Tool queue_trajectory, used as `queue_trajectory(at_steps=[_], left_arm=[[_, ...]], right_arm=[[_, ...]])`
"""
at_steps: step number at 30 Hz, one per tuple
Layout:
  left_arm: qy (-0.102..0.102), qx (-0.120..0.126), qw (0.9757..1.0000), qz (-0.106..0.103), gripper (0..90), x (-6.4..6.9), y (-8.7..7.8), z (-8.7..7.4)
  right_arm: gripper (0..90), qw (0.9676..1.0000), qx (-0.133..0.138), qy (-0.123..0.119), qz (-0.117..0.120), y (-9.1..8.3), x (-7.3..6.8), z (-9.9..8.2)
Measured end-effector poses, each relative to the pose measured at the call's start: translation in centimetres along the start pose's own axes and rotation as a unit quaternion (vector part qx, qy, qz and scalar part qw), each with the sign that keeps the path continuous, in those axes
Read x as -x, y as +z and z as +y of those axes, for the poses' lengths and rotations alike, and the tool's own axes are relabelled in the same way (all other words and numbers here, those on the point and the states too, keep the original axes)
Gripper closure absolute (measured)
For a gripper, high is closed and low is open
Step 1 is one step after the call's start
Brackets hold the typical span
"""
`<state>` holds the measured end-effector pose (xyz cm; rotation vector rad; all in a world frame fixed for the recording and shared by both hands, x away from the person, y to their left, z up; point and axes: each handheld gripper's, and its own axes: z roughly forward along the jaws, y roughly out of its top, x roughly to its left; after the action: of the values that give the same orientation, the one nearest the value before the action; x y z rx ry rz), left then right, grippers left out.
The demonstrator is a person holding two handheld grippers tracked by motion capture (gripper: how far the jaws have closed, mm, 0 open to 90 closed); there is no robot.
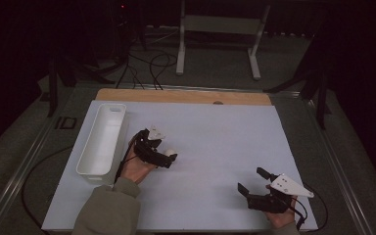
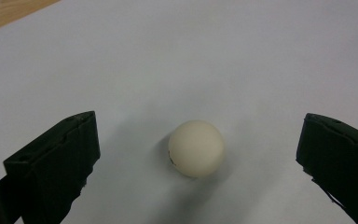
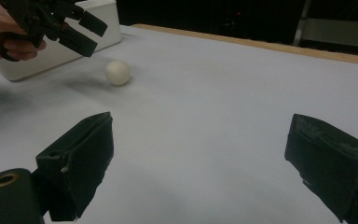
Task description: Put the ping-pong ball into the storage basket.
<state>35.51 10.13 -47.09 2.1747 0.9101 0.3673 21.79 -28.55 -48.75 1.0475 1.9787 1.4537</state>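
Observation:
A small cream-white ball point(image 2: 196, 148) rests on the white table sheet point(image 2: 177, 56). My left gripper point(image 2: 199, 129) is open, with one black jaw on each side of the ball and neither touching it. In the high view the ball point(image 1: 170, 152) peeks out at the tips of the left gripper point(image 1: 163, 152), left of the table's middle. My right gripper point(image 1: 249, 179) stands open and empty near the front right edge. Its own view looks between the spread jaws of the right gripper point(image 3: 200, 135) at the ball point(image 3: 118, 72), with the left gripper point(image 3: 77, 30) just above and left of it.
A long white bin point(image 1: 101, 138) lies along the sheet's left side, close to the left hand; the bin point(image 3: 58, 53) also stands behind that hand in the right gripper view. A wooden strip point(image 1: 183, 96) borders the far edge. Metal stand legs point(image 1: 217, 44) and cables sit on the floor beyond.

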Motion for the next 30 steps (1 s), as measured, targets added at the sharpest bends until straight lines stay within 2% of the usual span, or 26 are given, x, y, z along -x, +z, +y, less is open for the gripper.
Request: queue_trajectory(at_steps=[30], left_arm=[[-0.005,-0.015,0.9998,-0.007,0.0,-0.3,1.5,-0.3]], right_arm=[[7.7,1.0,0.0,0.001,0.0,0.0,0.1,0.0]])
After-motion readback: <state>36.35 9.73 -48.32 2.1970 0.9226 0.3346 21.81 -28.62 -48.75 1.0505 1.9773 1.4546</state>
